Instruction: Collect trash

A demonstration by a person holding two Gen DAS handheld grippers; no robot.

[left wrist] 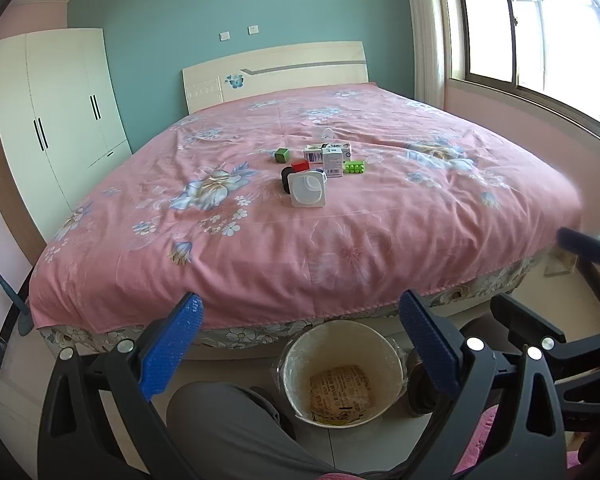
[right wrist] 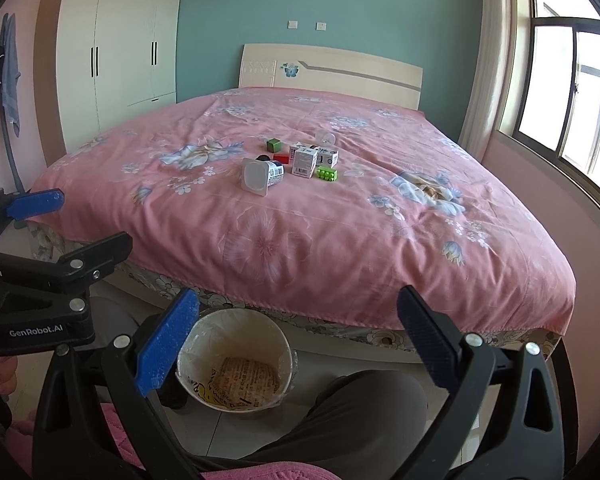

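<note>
Both the left gripper [left wrist: 300, 320] and the right gripper [right wrist: 298, 316] are held spread wide, empty. The bin [left wrist: 342, 376] is partly hidden behind blue fingers [left wrist: 168, 352]. The small things [right wrist: 296, 164] on the bed [right wrist: 340, 240] are hard to read.

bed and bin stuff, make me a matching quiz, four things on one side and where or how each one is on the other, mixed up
Things:
1. bin
2. yogurt cup
3. green cube
4. green brick

Place or state:
A. on its side, mouth toward the camera
B. on the floor at the foot of the bed, printed wrapper inside
C. right of the white boxes
D. left of the white boxes, farther back than the cup

Pairs: 1-B, 2-A, 3-D, 4-C
</note>
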